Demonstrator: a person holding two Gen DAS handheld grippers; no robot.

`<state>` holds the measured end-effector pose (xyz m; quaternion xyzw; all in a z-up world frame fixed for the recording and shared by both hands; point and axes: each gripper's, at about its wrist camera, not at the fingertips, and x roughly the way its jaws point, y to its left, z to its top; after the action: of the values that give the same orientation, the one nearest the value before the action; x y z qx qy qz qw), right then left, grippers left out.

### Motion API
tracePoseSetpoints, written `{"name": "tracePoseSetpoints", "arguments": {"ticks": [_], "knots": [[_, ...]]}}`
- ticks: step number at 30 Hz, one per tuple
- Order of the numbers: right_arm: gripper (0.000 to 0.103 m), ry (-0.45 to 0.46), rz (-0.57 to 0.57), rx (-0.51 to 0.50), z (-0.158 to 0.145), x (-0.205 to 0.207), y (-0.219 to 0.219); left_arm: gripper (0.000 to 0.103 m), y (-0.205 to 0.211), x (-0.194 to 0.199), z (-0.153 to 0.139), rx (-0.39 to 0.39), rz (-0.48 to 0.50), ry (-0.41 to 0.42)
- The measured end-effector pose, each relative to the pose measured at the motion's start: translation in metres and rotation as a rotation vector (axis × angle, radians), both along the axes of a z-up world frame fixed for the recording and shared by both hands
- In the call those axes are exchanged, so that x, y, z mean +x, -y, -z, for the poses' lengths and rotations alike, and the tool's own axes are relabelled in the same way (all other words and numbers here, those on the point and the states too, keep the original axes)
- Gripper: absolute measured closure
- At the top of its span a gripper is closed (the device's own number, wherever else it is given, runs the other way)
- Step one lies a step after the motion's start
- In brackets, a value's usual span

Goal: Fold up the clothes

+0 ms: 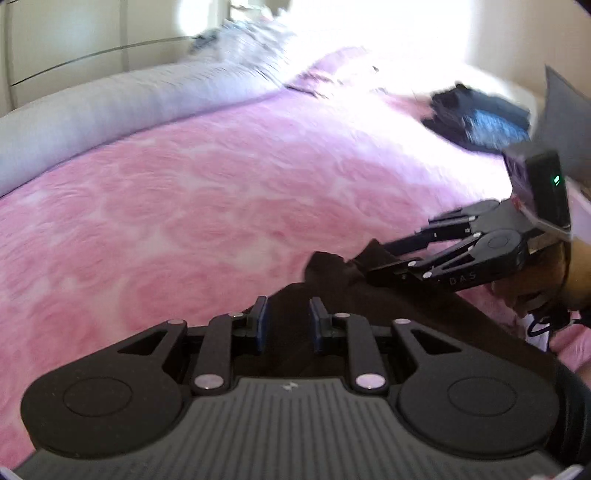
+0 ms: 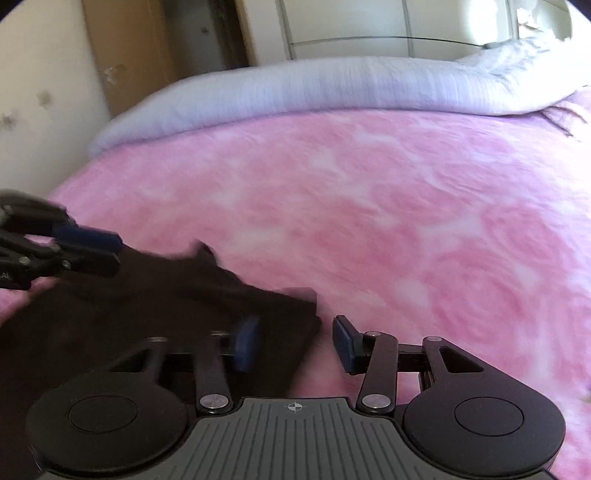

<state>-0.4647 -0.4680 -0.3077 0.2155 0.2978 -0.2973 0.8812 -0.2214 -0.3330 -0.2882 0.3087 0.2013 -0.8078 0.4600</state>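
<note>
A dark brown garment [image 1: 369, 325] lies on the pink bedspread [image 1: 184, 203] close in front of me; it also shows at the lower left of the right wrist view [image 2: 147, 295]. My left gripper [image 1: 289, 325] hovers over its near part, pads a narrow gap apart, blue inner faces bare. From the right wrist view, the left gripper [image 2: 119, 252] sits at the garment's left edge. My right gripper [image 2: 294, 343] is open wide, astride the garment's right corner, its left pad over the cloth and blurred. In the left wrist view the right gripper [image 1: 376, 260] rests its tips at the garment's far end.
A pale grey duvet [image 2: 295, 92] is bunched along the bed's far side. A stack of dark folded clothes [image 1: 476, 118] sits at the far right of the bed. Cream wardrobe doors [image 2: 351, 26] stand behind. A hand [image 1: 535, 280] holds the right gripper.
</note>
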Motion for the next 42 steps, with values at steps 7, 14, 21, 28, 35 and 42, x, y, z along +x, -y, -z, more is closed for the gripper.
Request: {"name": "tracePoseSetpoints", "arguments": {"ticks": [7, 14, 21, 28, 35, 42], "knots": [[0.056, 0.084, -0.051, -0.107, -0.017, -0.007, -0.019, 0.080, 0.028, -0.007, 0.024, 0.057, -0.014, 0.045], [0.056, -0.010, -0.117, -0.106, -0.009, 0.015, -0.025, 0.079, 0.017, -0.004, 0.010, 0.038, -0.032, 0.081], [0.046, 0.036, -0.144, -0.190, -0.057, -0.015, -0.087, 0.074, -0.078, 0.030, -0.026, -0.025, -0.129, 0.147], [0.029, -0.051, -0.193, -0.086, -0.031, -0.021, -0.167, 0.062, -0.171, 0.047, 0.002, 0.031, -0.226, 0.186], [0.023, -0.118, -0.261, -0.295, -0.055, -0.030, -0.217, 0.049, -0.237, 0.049, -0.007, -0.133, -0.176, 0.265], [0.018, -0.357, -0.462, -0.596, -0.022, -0.016, -0.269, 0.036, -0.275, 0.001, 0.007, -0.287, 0.038, 0.513]]}}
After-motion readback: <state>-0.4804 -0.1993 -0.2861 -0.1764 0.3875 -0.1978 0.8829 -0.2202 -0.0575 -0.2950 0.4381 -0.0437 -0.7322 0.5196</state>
